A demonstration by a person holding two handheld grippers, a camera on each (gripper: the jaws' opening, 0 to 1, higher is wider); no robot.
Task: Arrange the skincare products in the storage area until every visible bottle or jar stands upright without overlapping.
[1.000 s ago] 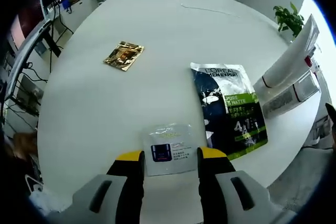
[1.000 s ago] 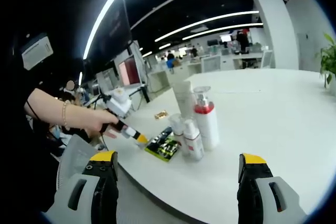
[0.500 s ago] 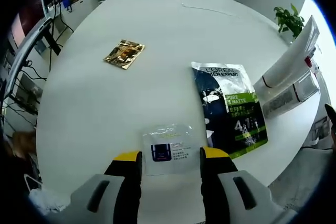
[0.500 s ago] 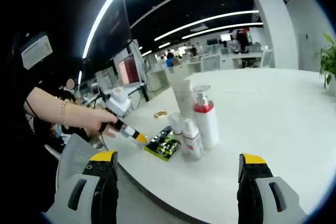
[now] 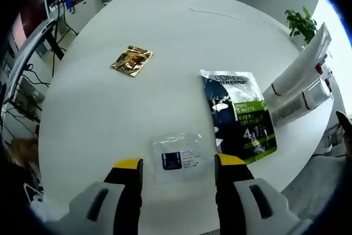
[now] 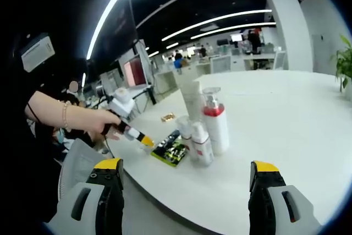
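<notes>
Between the left gripper's (image 5: 177, 164) wide jaws lies a clear sachet (image 5: 177, 157); dark pouch (image 5: 240, 115) right, gold packet (image 5: 131, 60) beyond; right gripper (image 6: 188, 175) gapes.

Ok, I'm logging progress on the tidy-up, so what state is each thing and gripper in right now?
left gripper: open, jaws either side of the clear sachet
clear sachet: lying flat on the table
dark L'Oreal pack: lying flat
gold sachet: lying flat, apart from the rest
pump bottle: upright
two small bottles: upright, close together
white tube: standing upright behind the bottles
right gripper: open, holding nothing
</notes>
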